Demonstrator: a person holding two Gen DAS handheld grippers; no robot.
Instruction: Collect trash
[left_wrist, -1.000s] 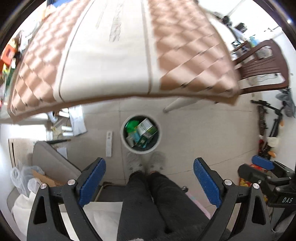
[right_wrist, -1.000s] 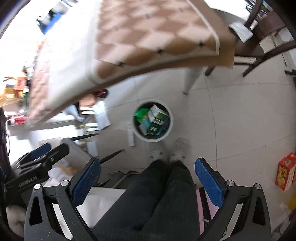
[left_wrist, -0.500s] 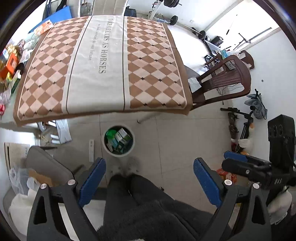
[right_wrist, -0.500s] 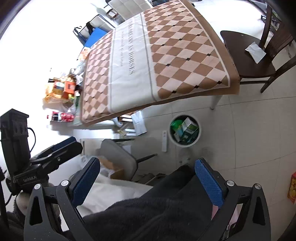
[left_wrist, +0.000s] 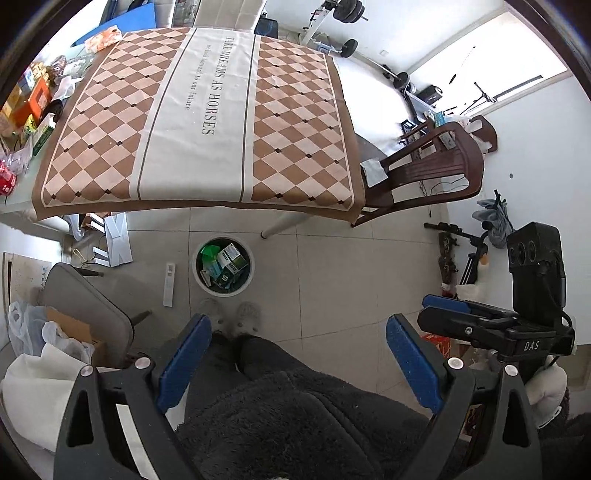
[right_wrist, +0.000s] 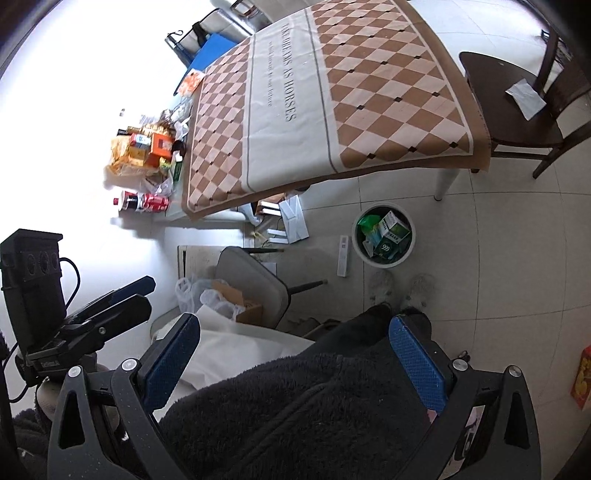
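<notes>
I hold both hand-held grippers — left (left_wrist: 295, 363), right (right_wrist: 295, 363) — spread and empty above the filled bin (left_wrist: 223, 265); next, I judge, seek remaining trash.

The right gripper (right_wrist: 293, 356), jaws spread and empty, points down over the person's dark fleece (right_wrist: 314, 413). On the tiled floor beyond two slippers (right_wrist: 400, 286) stands a white bin (right_wrist: 384, 235) holding green cartons. A white remote (right_wrist: 343, 256) lies just left of it, near the checked tablecloth (right_wrist: 325, 107)
</notes>
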